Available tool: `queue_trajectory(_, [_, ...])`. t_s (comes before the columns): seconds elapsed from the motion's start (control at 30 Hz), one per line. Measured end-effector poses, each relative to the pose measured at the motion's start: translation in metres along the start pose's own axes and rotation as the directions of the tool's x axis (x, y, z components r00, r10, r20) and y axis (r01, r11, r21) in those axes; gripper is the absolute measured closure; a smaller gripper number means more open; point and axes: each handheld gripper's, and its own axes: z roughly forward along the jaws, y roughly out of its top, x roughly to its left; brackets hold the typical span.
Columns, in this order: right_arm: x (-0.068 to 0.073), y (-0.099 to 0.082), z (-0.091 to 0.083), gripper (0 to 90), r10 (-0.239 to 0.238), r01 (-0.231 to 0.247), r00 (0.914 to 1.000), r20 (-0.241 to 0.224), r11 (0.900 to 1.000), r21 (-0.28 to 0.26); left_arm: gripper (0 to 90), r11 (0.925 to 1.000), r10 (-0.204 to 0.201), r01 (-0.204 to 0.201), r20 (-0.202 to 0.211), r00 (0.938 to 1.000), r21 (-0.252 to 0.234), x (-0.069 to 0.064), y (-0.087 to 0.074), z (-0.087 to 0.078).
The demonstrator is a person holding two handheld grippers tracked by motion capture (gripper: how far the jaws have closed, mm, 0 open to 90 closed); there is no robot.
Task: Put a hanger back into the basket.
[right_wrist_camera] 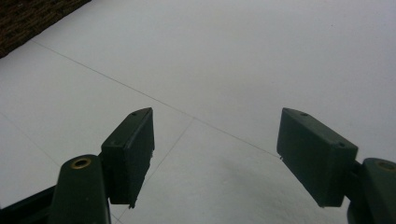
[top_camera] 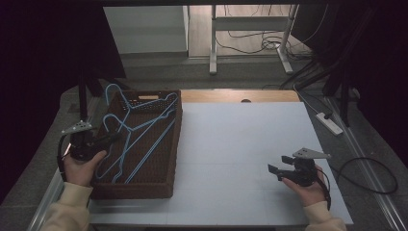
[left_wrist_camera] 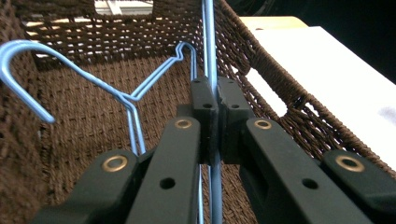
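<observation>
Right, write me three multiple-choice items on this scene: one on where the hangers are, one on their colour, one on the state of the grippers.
1. Where do the wire hangers lie?
A. in the brown woven basket
B. on the white table top
C. on the floor

2. What colour are the hangers?
A. red
B. light blue
C. black

3. How do the two grippers stand?
A. both open
B. left open, right shut on a hanger
C. left gripper shut on a hanger wire, right gripper open

Key: 1 A, since the high view shows the hangers inside the basket's walls at the table's left. 2 B, since the wires show light blue in the high view and the left gripper view. 3 C, since the left gripper view shows the pads pressed on a blue wire, and the right gripper view shows jaws wide apart over the bare white table.
</observation>
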Motion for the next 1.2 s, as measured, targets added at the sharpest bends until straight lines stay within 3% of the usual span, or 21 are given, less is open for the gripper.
queue_trajectory(0.3, [0.001,0.0,0.0,28.3,-0.001,0.001,1.0,-0.001,1.0,0.0,86.6,0.9975,-0.005,0.007,-0.023,0.9997,0.07,-0.003,-0.002,0.012])
queue_trajectory(0.53, [0.0,0.0,-0.001,28.3,-0.001,0.001,1.0,-0.002,1.0,-0.003,86.4,0.9877,-0.004,0.009,-0.033,0.9994,0.156,-0.006,0.0,0.023])
queue_trajectory(0.6, [0.0,0.0,-0.001,28.3,-0.002,0.002,1.0,-0.002,1.0,-0.003,86.1,0.9884,-0.009,0.015,-0.04,0.9992,0.151,-0.005,0.0,0.023])
queue_trajectory(0.67, [0.0,0.0,-0.001,28.3,-0.002,0.002,1.0,-0.003,1.0,-0.003,73.5,0.9927,0.002,0.005,-0.059,0.9983,0.121,-0.006,0.0,0.021])
queue_trajectory(0.73, [0.0,0.0,-0.001,28.4,-0.002,0.002,1.0,-0.003,1.0,-0.003,56.4,0.9917,0.015,-0.006,-0.071,0.9973,0.129,-0.006,0.001,0.021])
queue_trajectory(1.0, [0.001,0.0,-0.001,28.3,-0.002,0.002,1.0,-0.003,1.0,-0.002,43.2,0.9949,0.029,-0.021,-0.076,0.9967,0.098,-0.009,0.001,0.016])
queue_trajectory(1.2, [0.001,0.0,-0.001,28.3,-0.003,0.003,1.0,-0.002,1.0,-0.002,35.5,0.9968,0.038,-0.036,-0.034,0.9987,0.071,-0.015,0.003,0.01])
